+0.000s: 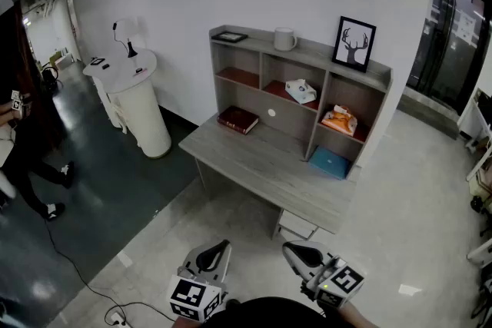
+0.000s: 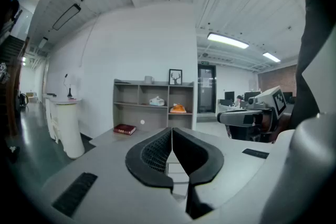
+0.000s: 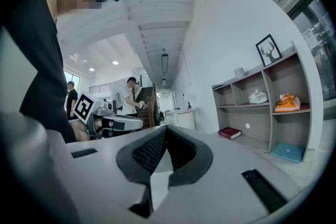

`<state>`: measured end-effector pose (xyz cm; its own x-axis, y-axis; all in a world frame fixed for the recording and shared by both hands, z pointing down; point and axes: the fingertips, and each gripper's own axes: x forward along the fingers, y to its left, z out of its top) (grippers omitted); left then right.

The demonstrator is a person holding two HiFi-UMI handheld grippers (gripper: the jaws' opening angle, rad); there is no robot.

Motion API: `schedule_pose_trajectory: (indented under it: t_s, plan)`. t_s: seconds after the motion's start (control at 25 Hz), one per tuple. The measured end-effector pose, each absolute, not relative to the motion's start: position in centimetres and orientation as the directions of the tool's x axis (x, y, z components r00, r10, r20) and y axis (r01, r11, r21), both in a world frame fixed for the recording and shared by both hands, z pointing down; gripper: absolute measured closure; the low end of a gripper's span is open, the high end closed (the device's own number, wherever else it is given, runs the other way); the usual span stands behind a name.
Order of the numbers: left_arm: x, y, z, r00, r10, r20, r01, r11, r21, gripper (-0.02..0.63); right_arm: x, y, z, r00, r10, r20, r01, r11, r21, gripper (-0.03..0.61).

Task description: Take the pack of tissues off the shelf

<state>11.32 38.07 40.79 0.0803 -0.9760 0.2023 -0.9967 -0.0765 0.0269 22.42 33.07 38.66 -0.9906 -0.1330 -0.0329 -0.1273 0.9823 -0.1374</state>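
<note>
Both hand-held grippers closed and empty, well short of the grey wooden table (image 1: 254,169).
We hold the left hand-held gripper (image 1: 221,245) and right hand-held gripper (image 1: 287,248) side by side; the white soft pack of tissues (image 1: 301,91) lies in the grey shelf's (image 1: 315,54) middle compartment.

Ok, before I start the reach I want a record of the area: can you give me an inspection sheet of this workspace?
Surface: grey desk with a shelf unit; its front part is bare.
Job's things: white pack, likely the tissues, in the middle compartment, untouched.
Clutter: orange pack, red book, blue book, mug, deer picture.
Grippers: left hand-held gripper and right hand-held gripper are shut, empty and well short of the desk.
Cables: dark cable on the floor to the left.
Surroundings: white round stand; person at the left edge.
</note>
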Motion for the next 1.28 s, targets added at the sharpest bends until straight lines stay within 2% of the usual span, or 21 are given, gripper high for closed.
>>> schedule_pose_trajectory:
  t_s: [0.52, 1.04, 1.28]
  plan:
    - [9.9, 38.1, 41.3, 0.088, -0.976, 0.199, -0.996, -0.082, 0.036, 0.595, 21.3, 32.7, 40.6, -0.989, -0.147, 0.032, -0.15, 0.98, -0.133, 0.561]
    - [3.9, 40.9, 42.5, 0.085, -0.977, 0.197, -0.995, -0.075, 0.06, 0.595, 13.6, 36.5, 39.9, -0.999, -0.041, -0.014, -0.038, 0.982, -0.184, 0.56]
    - [1.6, 42.4, 43.8, 0.113, -0.969, 0.221, -0.992, -0.099, 0.074, 0.595, 11.2, 38.4, 40.9, -0.998, -0.052, 0.016, -0.055, 0.979, -0.197, 0.559]
